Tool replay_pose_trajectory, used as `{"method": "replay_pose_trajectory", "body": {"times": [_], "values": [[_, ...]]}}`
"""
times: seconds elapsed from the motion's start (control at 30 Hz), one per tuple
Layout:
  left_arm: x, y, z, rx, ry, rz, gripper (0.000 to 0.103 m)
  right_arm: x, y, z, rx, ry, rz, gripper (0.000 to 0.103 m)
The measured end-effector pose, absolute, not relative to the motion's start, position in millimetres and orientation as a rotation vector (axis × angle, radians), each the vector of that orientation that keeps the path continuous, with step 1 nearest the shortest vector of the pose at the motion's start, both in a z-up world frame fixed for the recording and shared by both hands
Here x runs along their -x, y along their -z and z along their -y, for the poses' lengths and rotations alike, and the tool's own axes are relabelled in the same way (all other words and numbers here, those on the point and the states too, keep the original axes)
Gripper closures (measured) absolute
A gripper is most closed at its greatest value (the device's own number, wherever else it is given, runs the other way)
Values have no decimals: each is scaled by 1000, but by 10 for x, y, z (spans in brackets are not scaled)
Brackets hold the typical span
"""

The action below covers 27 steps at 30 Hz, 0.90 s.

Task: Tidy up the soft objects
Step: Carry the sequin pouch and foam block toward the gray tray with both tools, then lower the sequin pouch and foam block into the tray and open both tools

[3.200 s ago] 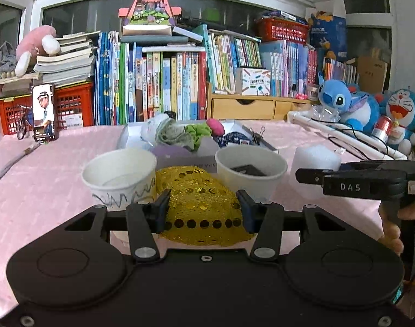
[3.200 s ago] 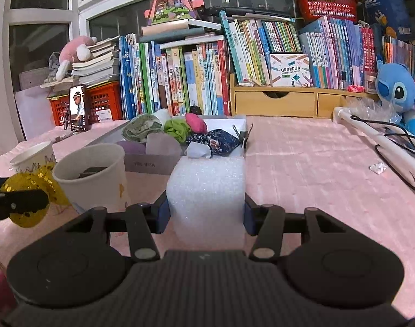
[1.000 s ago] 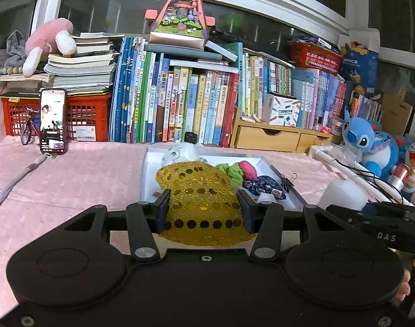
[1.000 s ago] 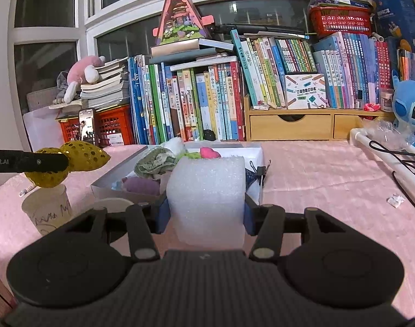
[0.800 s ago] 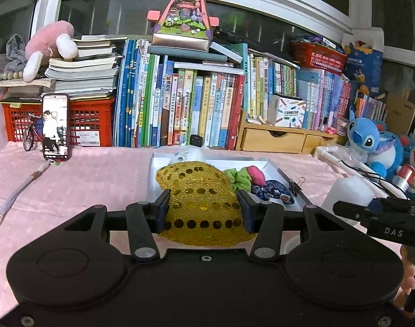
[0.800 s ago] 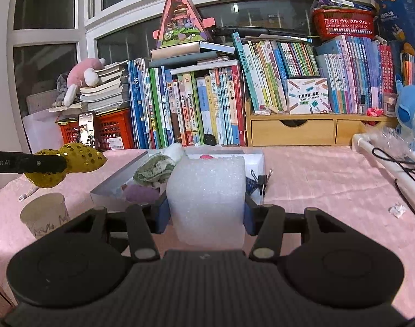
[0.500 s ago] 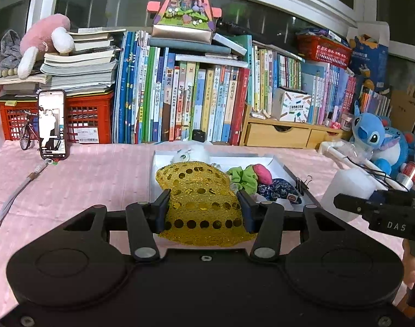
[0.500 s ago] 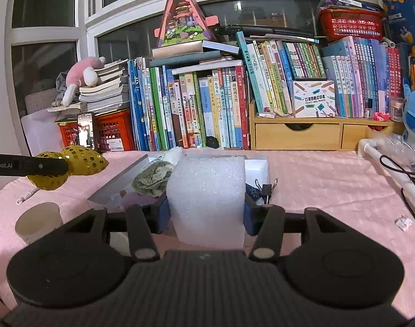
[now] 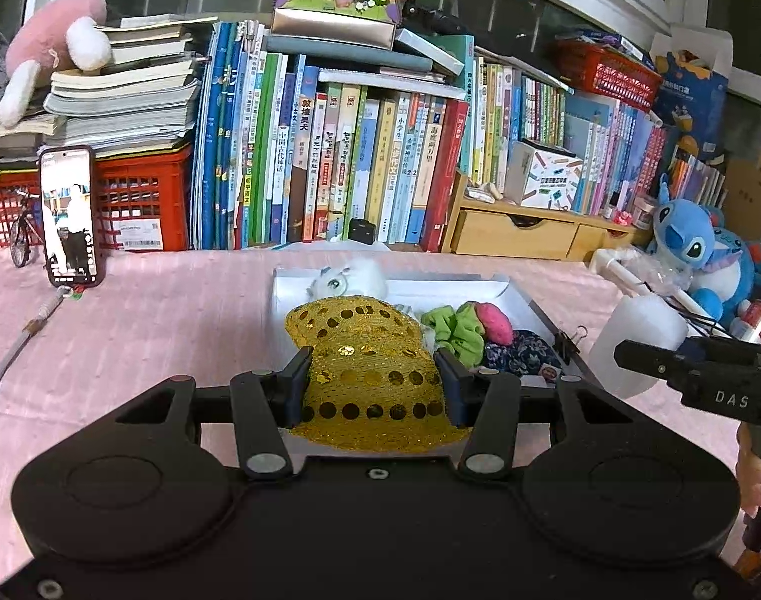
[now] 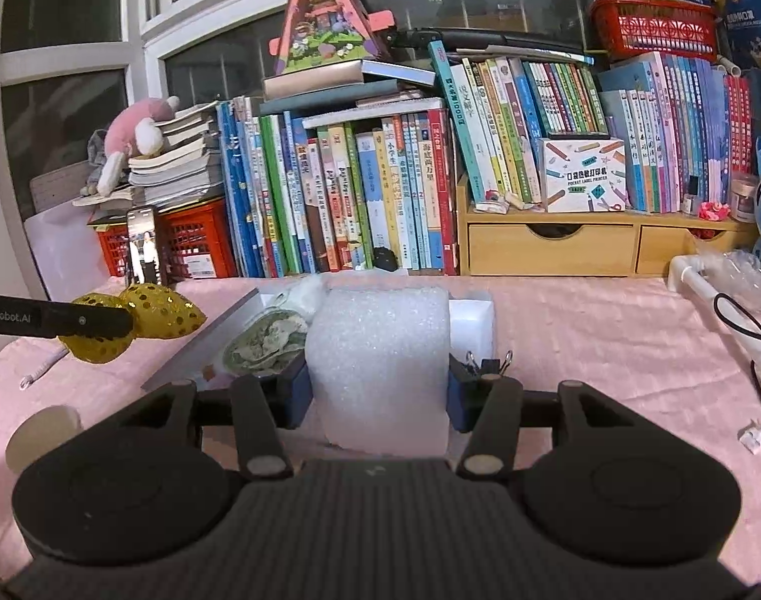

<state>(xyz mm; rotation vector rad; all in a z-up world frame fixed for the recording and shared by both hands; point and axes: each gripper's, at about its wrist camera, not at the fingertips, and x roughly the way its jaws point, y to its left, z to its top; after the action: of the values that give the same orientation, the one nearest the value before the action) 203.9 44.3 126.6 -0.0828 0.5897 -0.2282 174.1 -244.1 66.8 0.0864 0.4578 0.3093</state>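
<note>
A: How is the light?

B: Warm, even indoor light; the window behind the books is dark, so none comes from outside.

A: Shadows or glare?

B: Soft shadows only. The phone left of the books glows, and the gold sequins glint.

A: Sharpness?

B: Book spines read clearly. Fisheye distortion bends the window frame, and the corners go black.

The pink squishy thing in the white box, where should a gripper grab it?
Grip the pink ball across its rounded sides, coming from above: its top shows, while the green cloth and dark floral pouch crowd it low down.
</note>
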Motion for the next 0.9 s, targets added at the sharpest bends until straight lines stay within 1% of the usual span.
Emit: {"method": "replay_pose_trajectory", "body": {"times": [0.23, 0.47, 0.9], "values": [[-2409, -1242, -389, 81, 224, -637, 55, -2078, -698, 2500, -124, -282, -511, 47], [-2794, -1079, -408, 109, 192, -722, 55, -2374, -678, 2497, -203, -316, -567, 47], [-3106, -801, -512, 174, 163, -864, 55, -2586, -382, 2118, -166, -403, -706, 47]]}}
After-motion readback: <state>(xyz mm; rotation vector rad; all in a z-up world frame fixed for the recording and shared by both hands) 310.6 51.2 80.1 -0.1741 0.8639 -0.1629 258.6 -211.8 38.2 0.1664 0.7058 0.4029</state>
